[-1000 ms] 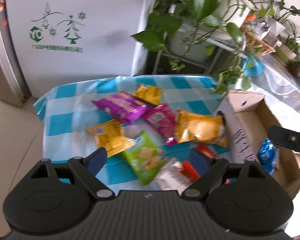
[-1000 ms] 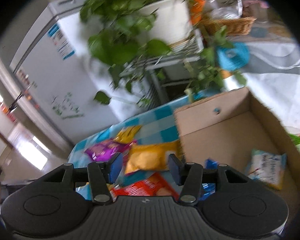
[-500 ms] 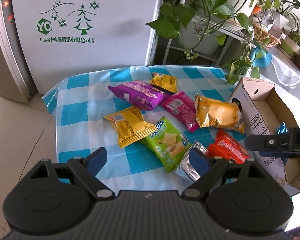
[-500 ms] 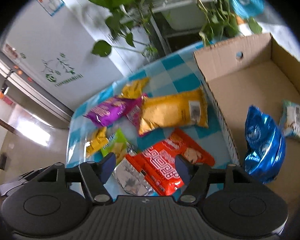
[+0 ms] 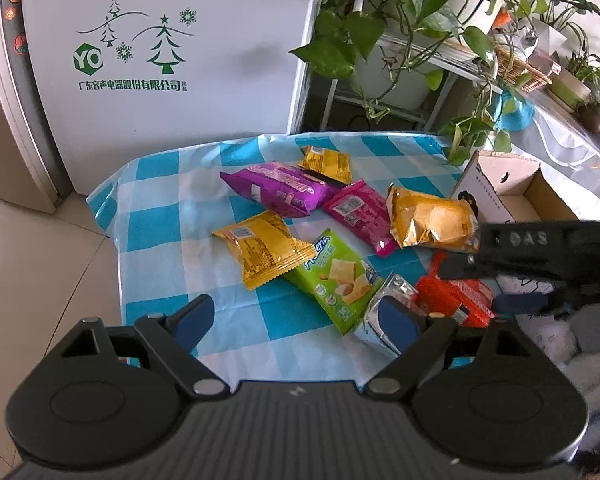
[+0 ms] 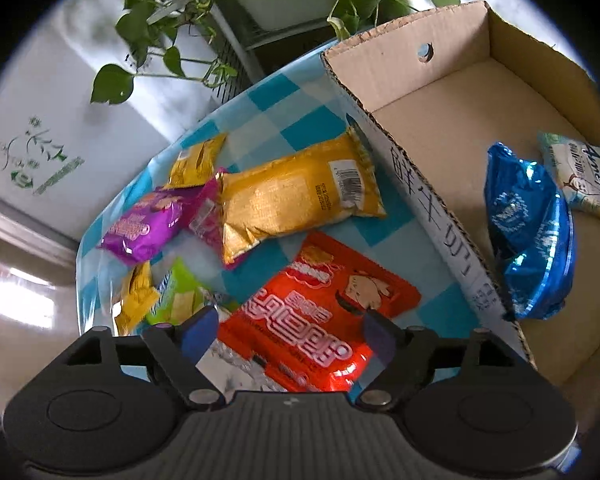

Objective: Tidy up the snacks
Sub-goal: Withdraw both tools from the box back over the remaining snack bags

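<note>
Several snack packs lie on a blue checked tablecloth. A red pack lies just under my open right gripper, its jaws on either side of it. A gold pack, a purple pack, a pink pack, a green pack, a yellow pack and a silver pack lie around. My left gripper is open and empty above the near table edge. The cardboard box at right holds a blue bag and a white pack.
A white fridge stands behind the table. Potted plants on a metal rack hang over the table's far right corner. My right gripper shows in the left wrist view, low over the red pack beside the box.
My right gripper has come down and left out of the box toward the red pack. The left gripper has drawn back and steadied.
</note>
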`<state>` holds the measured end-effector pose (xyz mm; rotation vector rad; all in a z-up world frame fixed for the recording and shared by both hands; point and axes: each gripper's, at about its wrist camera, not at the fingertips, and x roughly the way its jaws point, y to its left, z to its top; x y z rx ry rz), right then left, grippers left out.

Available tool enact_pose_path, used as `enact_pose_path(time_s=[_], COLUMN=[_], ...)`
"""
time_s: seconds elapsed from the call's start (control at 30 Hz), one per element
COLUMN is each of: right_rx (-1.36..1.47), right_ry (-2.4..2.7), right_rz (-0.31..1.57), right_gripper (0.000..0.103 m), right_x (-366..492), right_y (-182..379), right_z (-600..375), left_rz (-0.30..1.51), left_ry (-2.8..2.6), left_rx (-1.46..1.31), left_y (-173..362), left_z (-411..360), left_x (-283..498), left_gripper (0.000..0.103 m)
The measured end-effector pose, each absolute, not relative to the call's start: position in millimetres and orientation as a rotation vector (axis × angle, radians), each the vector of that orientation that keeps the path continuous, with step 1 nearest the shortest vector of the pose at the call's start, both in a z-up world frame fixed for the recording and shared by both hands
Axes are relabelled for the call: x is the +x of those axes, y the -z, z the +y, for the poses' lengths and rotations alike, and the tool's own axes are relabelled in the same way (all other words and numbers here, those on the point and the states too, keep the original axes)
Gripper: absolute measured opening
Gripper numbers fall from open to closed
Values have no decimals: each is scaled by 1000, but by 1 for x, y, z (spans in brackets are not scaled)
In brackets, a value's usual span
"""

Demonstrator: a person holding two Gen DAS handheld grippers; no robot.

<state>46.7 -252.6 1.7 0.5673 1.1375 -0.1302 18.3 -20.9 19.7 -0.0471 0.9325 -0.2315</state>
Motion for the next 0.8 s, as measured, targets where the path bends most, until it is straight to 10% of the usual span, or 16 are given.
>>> enact_pose_path(time_s=[0.8], right_rx=[328], right_ry=[-73], right_rz=[1125], right_gripper=[66], right_x=[43], right_y=[1], right_z=[-206], left_rz=[954], left_ry=[141], left_rx=[-105], left_y=[-14], left_z=[7], left_x=[24], left_gripper=[89])
